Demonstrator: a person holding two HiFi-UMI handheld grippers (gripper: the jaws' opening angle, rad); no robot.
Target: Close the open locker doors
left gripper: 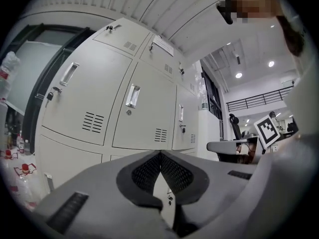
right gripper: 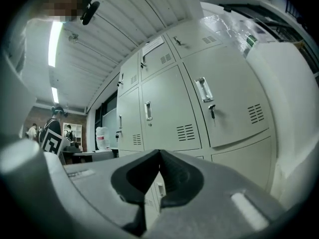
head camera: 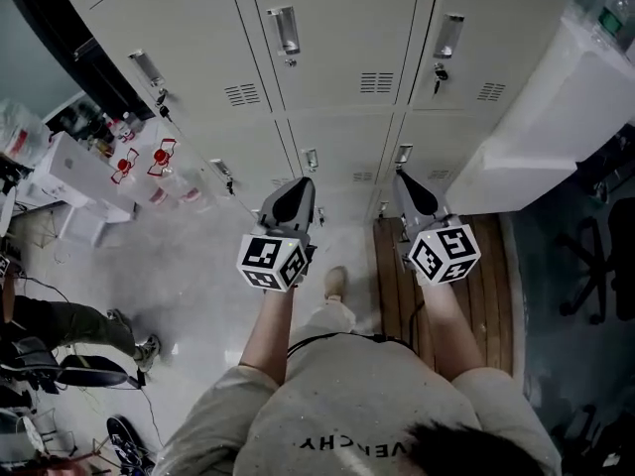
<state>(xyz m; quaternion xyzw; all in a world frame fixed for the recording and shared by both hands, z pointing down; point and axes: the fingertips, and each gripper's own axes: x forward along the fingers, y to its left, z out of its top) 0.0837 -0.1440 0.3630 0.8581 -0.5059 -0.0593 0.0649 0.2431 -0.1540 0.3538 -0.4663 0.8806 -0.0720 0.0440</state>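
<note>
1. A bank of pale grey metal lockers (head camera: pixel 327 67), with louvred vents and recessed chrome handles (head camera: pixel 286 30), fills the upper part of the head view. A person stands facing it.
2. The grey left gripper (head camera: pixel 301 188), with its marker cube, points level at the lower row of the lockers, near them but clear of them. Its dark ribbed pads (left gripper: pixel 147 173) are pressed together at the tips with nothing between them.
3. The matching right gripper (head camera: pixel 407 181) points at the same row, beside the left one and also clear of the lockers. Its dark pads (right gripper: pixel 174 176) meet at the tips and pinch nothing.
4. Every locker door in view seems to sit flush in its frame, though the grippers hide part of the bottom row.
5. A small key (head camera: pixel 440 71) hangs from the lock of an upper door.
6. Clear bottles with red caps (head camera: pixel 164 157) stand left of the lockers.
7. A white box-shaped cabinet (head camera: pixel 556 117) stands against their right end.
8. A strip of brown wooden slats (head camera: pixel 491 266) lies on the floor at their foot.
</note>
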